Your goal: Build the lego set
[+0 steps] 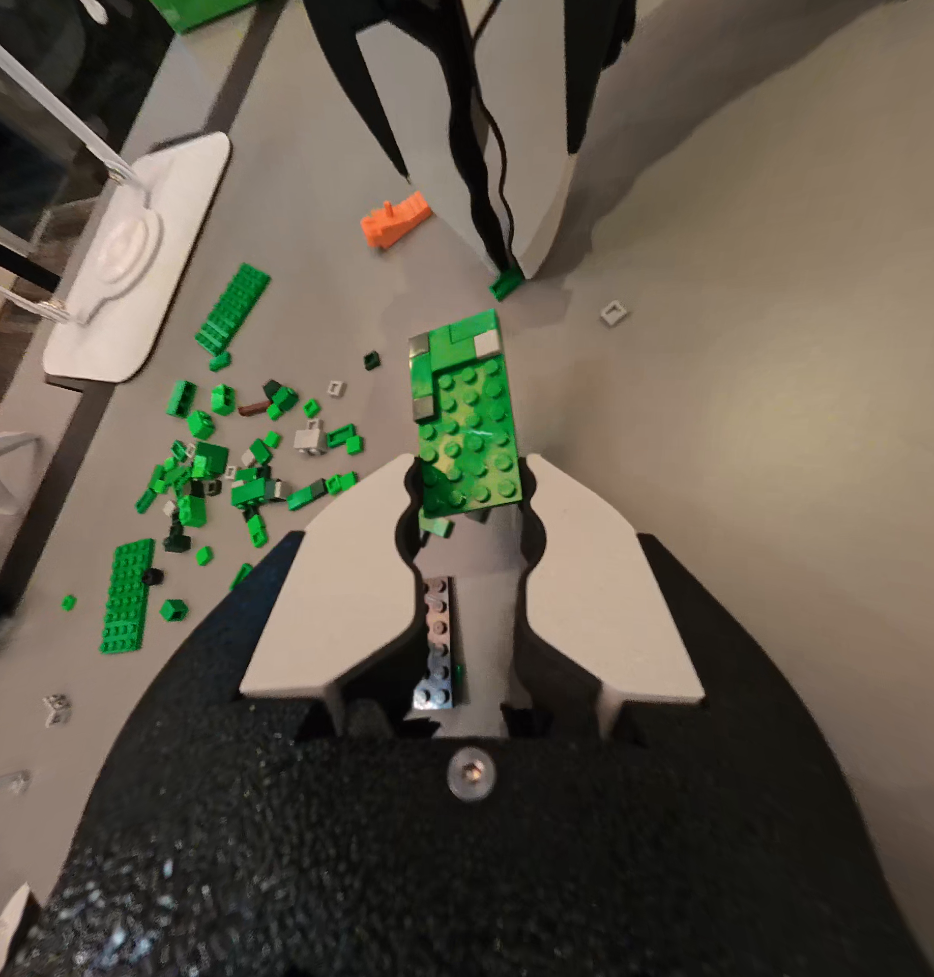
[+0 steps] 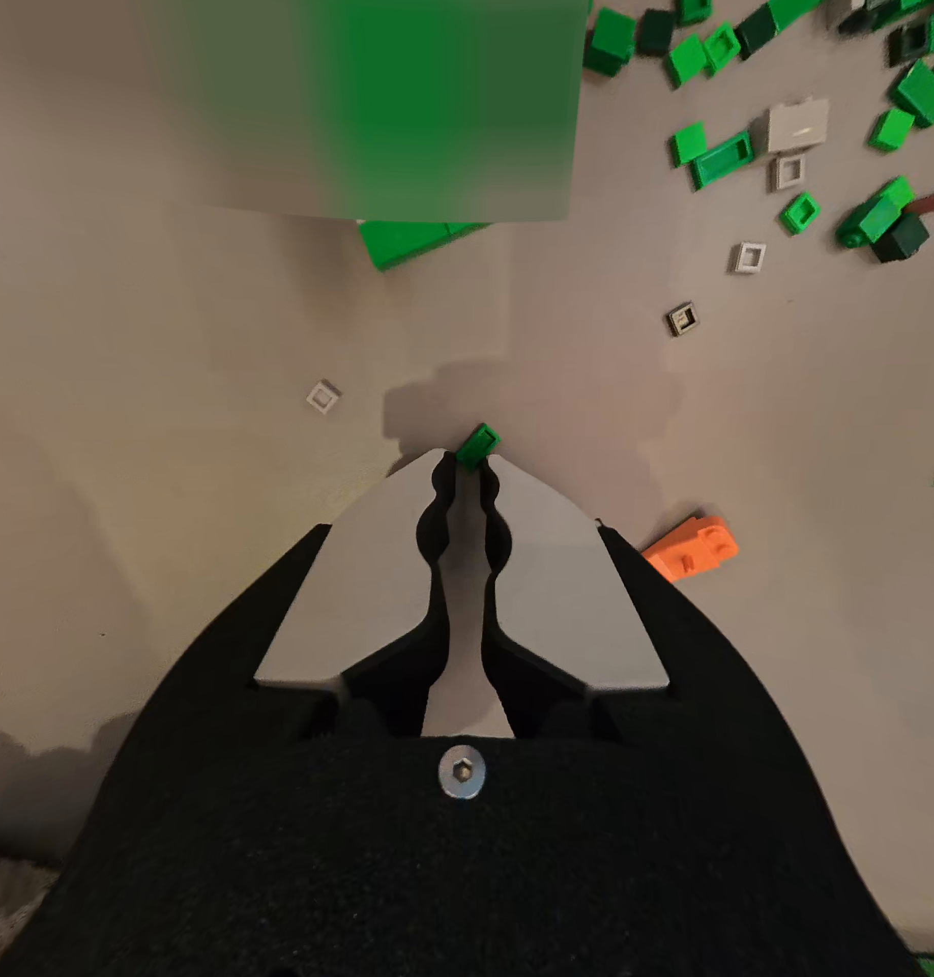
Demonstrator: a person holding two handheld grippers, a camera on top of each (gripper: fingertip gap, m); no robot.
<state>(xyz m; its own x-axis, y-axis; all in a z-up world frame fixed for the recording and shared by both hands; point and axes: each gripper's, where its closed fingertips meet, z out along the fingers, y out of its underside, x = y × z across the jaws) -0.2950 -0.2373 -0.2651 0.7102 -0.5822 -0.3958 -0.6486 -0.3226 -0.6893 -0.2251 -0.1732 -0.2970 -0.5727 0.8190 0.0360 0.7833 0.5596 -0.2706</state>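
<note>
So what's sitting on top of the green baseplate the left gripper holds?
Flat green and grey tiles cover the far end of the green baseplate; the rest is bare studs. The left gripper hides its near edges.

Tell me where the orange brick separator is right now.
The orange brick separator lies loose on the grey table, beyond the green baseplate in the left wrist view, just right of the right gripper.

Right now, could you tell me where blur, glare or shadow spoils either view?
Left wrist view: glare sheens the green baseplate; loose bricks look smeared. Right wrist view: a blurred patch covers the top; a shadow falls beyond the small green piece.
</note>
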